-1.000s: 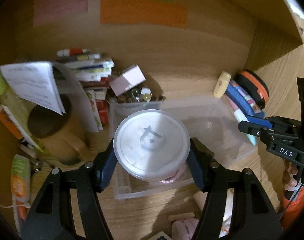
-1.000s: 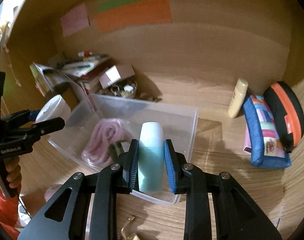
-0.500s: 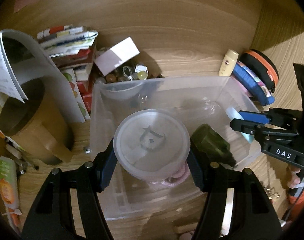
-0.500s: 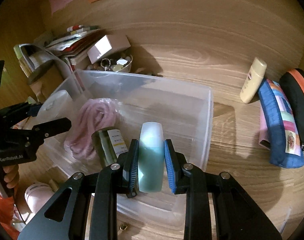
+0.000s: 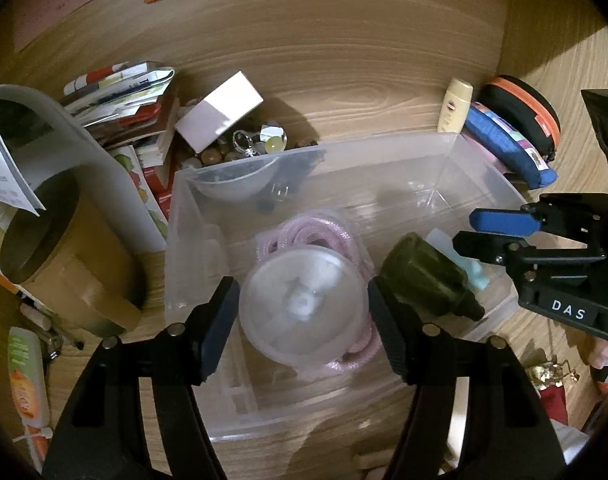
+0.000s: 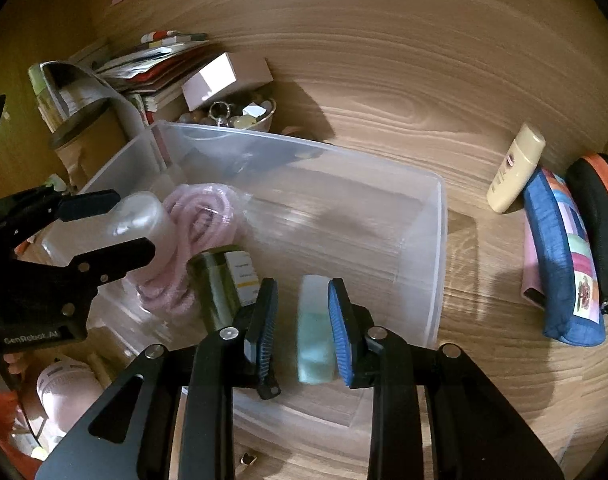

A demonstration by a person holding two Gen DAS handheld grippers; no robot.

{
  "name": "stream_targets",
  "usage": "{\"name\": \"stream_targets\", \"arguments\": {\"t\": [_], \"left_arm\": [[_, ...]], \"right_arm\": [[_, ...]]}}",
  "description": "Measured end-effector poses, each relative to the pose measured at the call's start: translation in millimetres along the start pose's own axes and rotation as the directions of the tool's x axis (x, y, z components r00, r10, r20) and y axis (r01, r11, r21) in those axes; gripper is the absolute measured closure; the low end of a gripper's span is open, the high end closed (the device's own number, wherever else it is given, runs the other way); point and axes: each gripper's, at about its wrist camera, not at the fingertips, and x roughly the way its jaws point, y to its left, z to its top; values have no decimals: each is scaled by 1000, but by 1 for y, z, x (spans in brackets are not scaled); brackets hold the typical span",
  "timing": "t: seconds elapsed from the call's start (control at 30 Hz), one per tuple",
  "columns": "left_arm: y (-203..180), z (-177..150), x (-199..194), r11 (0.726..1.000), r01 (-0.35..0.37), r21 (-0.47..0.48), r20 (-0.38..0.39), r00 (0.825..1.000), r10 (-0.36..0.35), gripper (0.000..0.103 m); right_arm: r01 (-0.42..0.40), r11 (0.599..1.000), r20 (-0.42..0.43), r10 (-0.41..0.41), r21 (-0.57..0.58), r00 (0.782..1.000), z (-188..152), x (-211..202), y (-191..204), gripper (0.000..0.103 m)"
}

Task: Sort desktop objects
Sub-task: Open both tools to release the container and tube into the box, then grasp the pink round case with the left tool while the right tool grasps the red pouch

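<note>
The clear bin on the desk holds a pink coiled cord, a dark green bottle and a round translucent jar; a pale mint bottle, blurred, sits at the bin's 5 o'clock corner; the left claw stands spread, pads clear of the jar; the right claw is parted, its right pad touching the mint bottle.
</note>
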Motion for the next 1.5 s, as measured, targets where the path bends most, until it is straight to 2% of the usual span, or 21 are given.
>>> {"name": "stream_targets", "arguments": {"t": [0.03,0.1,0.23,0.3,0.4,0.53,0.63,0.83,1.23,1.5], "left_arm": [[0,0,-1,1000,2,0,-1,1000,-2,32],[0,0,-3,1000,-8,3,9,1000,8,29],[-1,0,-11,1000,-13,6,23,1000,13,26],[-2,0,-16,1000,-12,4,28,1000,12,20],[-4,0,-24,1000,-28,7,46,999,27,15],[-5,0,-38,999,-35,4,68,997,35,11],[-6,-2,-51,999,-47,1,88,995,46,9],[-9,-11,-71,998,-66,-8,113,991,67,8],[-19,-44,-102,998,-69,-9,115,991,69,6],[-23,-74,-103,997,-82,-12,71,994,83,5]], "right_arm": [[1,1000,4,-1,-3,1000,0,-2,1,71],[11,1000,23,-11,-7,1000,0,-6,3,55],[35,999,72,-34,-25,997,0,-20,10,45],[41,999,89,-38,-27,995,0,-27,12,37],[44,999,114,-40,-28,993,-2,-39,13,31],[45,999,137,-41,-28,990,-7,-56,15,30],[49,999,147,-45,-20,988,-13,-65,15,22],[51,999,167,-52,12,985,-29,-87,10,20],[74,997,203,-78,25,976,-74,-126,5,20],[62,997,191,-69,40,979,-103,-133,3,20]]}}
